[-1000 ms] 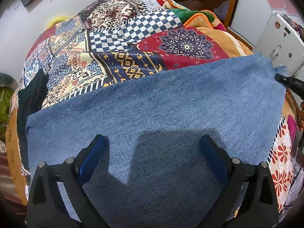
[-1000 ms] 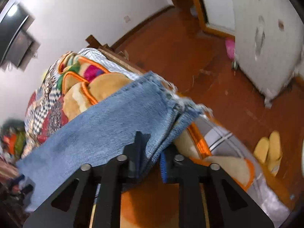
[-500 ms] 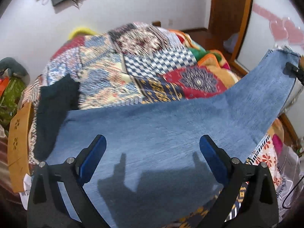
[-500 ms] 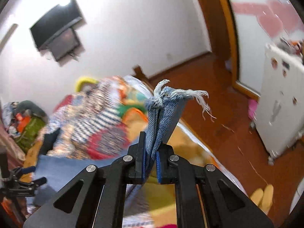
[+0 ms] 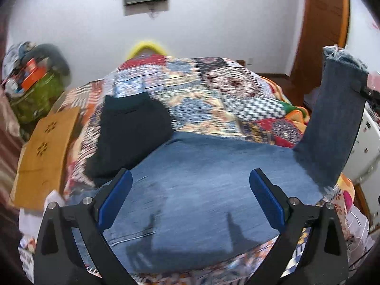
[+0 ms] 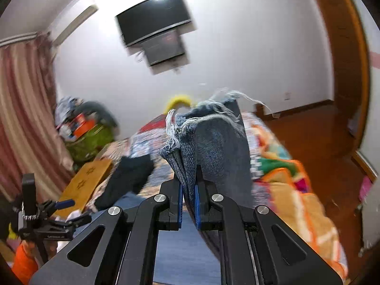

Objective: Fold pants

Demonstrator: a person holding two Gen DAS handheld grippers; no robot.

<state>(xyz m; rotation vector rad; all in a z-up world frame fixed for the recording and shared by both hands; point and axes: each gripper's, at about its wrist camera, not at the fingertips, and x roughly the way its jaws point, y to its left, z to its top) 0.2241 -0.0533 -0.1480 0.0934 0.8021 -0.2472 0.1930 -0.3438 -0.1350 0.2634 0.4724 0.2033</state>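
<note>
Jeans (image 5: pixel 213 190) lay flat on the quilt (image 5: pixel 201 90) a second ago; now the right gripper (image 6: pixel 188 199), clamped on their frayed hem, has lifted it high. Left gripper (image 5: pixel 190 197) hovers spread wide, empty. A television (image 6: pixel 154 16) hangs on the wall.

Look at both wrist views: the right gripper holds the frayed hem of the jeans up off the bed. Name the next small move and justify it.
Probably carry the right gripper, shut on the frayed hem, across toward the waist end of the jeans, then lower it. The leg end stands lifted while the rest lies flat on the patchwork quilt, and the left gripper hangs open above the denim, holding nothing.
</note>
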